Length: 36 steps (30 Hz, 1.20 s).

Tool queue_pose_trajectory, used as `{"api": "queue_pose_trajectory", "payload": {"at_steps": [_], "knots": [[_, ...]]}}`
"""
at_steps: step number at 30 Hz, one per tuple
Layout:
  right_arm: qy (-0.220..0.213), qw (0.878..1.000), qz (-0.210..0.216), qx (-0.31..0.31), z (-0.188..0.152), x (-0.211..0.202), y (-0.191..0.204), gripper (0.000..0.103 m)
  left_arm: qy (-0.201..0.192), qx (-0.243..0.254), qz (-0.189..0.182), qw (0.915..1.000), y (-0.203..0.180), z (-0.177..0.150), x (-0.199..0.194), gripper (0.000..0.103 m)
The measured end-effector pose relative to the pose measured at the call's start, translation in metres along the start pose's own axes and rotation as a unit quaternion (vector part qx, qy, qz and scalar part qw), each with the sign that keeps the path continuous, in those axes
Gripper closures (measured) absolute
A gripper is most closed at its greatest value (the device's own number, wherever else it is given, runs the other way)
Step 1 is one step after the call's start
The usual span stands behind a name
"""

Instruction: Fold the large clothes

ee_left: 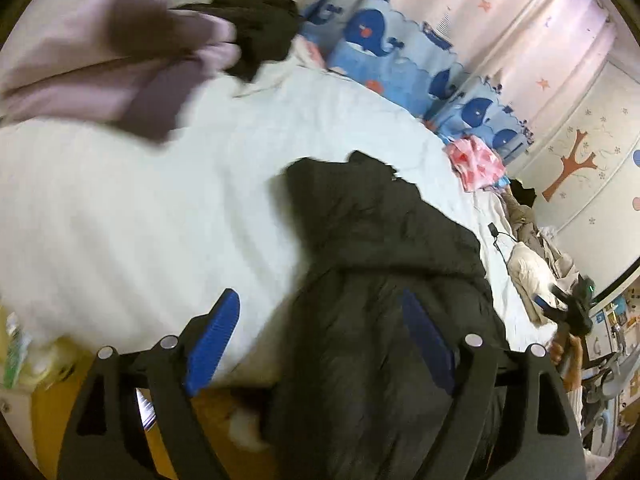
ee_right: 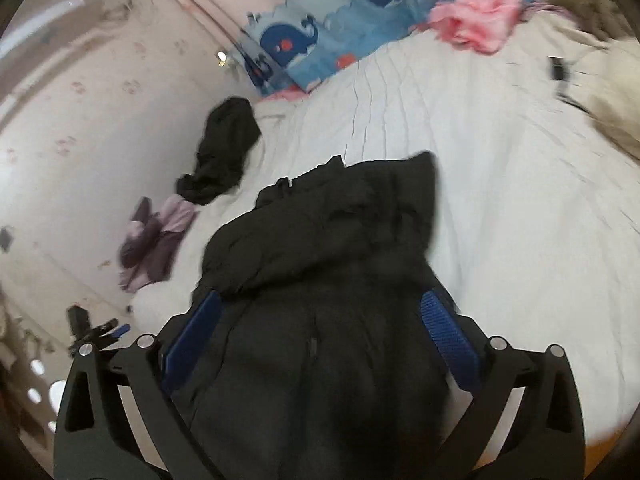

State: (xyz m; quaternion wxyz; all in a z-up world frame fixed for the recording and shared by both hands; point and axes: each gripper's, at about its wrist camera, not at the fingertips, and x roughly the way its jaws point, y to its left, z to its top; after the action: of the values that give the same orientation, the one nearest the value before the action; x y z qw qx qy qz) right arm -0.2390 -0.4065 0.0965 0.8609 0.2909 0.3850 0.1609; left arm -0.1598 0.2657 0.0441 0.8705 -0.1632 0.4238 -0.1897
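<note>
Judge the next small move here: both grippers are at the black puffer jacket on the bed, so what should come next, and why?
Probably close both grippers on the black puffer jacket and lift its near edge. The left gripper and right gripper both stand open with dark fabric bunched between their blue pads, so neither seems to be clamping yet. The jacket lies crumpled on the white bedspread, not spread flat enough to fold.
</note>
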Motion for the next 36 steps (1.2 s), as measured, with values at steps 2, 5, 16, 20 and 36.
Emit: {"api": "queue_pose_trajectory", "payload": {"at_steps": [2, 5, 16, 20, 36], "knots": [[0.009, 0.999, -0.036, -0.006, 0.025, 0.065, 0.007, 0.006, -0.002, 0.007, -0.001, 1.0, -0.019, 0.015, 0.035, 0.023], [0.019, 0.994, -0.105, 0.006, 0.051, 0.139, -0.007, 0.006, 0.002, 0.001, -0.003, 1.0, -0.046, 0.033, 0.092, 0.023], [-0.025, 0.969, -0.213, -0.122, 0.06, 0.207, 0.021, 0.081, 0.025, -0.005, 0.026, 0.9993, -0.058, 0.056, 0.177, 0.023], [-0.086, 0.966, -0.223, -0.097, 0.07, 0.175, 0.019, 0.081, -0.006, 0.0, 0.029, 0.9996, -0.063, 0.067, 0.177, 0.017], [-0.125, 0.955, -0.259, -0.07, 0.057, 0.154, 0.001, 0.028, 0.006, 0.008, 0.088, 0.9961, -0.057, 0.066, 0.22, 0.013]]}}
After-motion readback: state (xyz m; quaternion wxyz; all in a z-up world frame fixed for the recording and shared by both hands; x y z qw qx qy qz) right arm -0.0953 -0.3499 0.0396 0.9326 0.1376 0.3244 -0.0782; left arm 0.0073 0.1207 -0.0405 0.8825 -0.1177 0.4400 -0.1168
